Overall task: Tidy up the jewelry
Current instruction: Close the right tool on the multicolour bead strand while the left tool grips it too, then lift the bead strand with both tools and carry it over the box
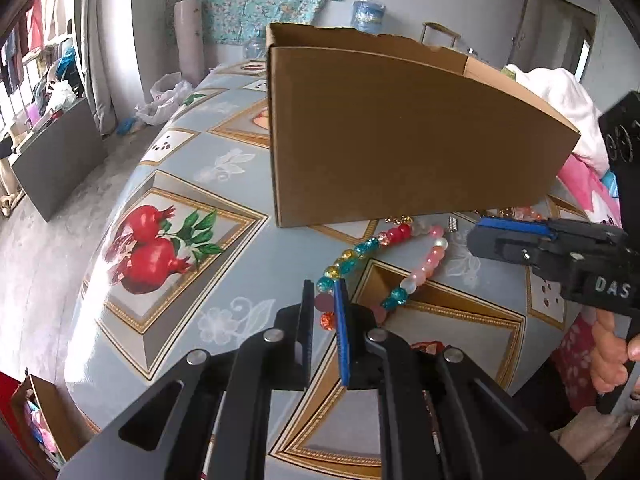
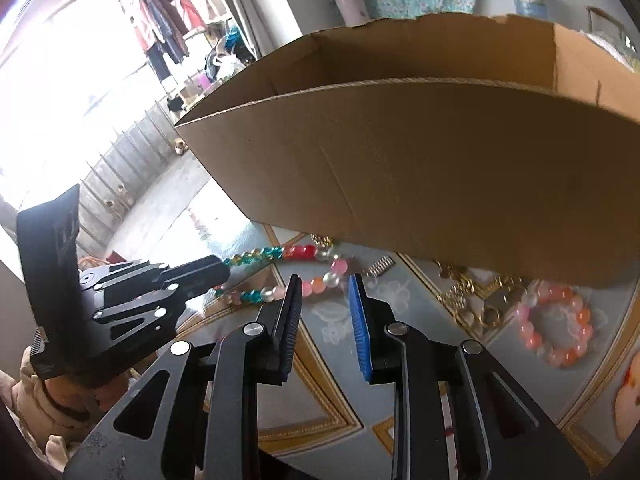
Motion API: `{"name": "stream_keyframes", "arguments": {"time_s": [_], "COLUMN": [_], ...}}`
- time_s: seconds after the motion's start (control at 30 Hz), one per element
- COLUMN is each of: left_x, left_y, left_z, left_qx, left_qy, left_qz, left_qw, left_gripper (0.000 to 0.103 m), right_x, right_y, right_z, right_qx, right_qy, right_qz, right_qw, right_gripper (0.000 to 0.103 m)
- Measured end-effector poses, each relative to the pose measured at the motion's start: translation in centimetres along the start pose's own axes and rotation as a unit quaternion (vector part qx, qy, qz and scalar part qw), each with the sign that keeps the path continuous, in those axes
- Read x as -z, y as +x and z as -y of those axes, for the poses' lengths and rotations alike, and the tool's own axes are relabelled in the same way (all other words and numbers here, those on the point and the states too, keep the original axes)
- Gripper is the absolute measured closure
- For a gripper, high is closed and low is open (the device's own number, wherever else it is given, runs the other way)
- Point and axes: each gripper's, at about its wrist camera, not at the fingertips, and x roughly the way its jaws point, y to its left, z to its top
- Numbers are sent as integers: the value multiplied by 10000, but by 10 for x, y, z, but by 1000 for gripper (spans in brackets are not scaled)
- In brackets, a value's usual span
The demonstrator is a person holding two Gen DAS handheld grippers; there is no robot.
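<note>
Nearest, the left gripper [image 1: 326, 308] pinches the limp, light beaded necklace [image 1: 400, 240] lying on the tablecloth [image 1: 224, 248] before the cardboard box [image 1: 400, 140] (slippery glass beads, best gripped across the strand), the right gripper [image 2: 325, 292] half-spread, empty.

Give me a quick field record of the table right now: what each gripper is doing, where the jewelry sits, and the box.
left gripper: shut on the multicolor bead strand
right gripper: empty, jaws apart above the tablecloth
pink bead bracelet: on the cloth, right of the right gripper
gold chains: tangled at the box's base
cardboard box: open-topped, behind the jewelry
</note>
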Motion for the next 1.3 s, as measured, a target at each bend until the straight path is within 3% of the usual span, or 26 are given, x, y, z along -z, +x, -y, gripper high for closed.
{"name": "stream_keyframes", "arguments": {"time_s": [0.3, 0.47, 0.57, 0.67, 0.9, 1.07, 1.3], "left_x": [9, 12, 12, 12, 9, 7, 6], "left_y": [-1, -2, -2, -1, -10, -11, 1], "left_z": [-12, -18, -24, -28, -32, -30, -24], "left_qx": [215, 328, 387, 472, 788, 726, 468], "left_qy": [-126, -193, -253, -360, -376, -284, -122], "left_qz": [93, 155, 169, 205, 443, 363, 127], "left_qw": [9996, 9992, 9988, 9980, 9952, 9963, 9987], "left_gripper": [93, 93, 93, 93, 93, 82, 80], "right_x": [-18, -21, -18, -15, -8, -5, -6], "right_y": [28, 41, 43, 45, 45, 48, 42], "right_z": [-10, -23, -35, -45, -59, -64, -49], "right_qx": [380, 673, 772, 836, 927, 941, 809], "right_qy": [-63, -405, -637, -794, -865, -833, -760], "right_qz": [-245, -383, -469, -551, -655, -641, -630], "right_qw": [9990, 9962, 9939, 9918, 9898, 9900, 9918], "right_gripper": [79, 79, 82, 93, 95, 94, 91]}}
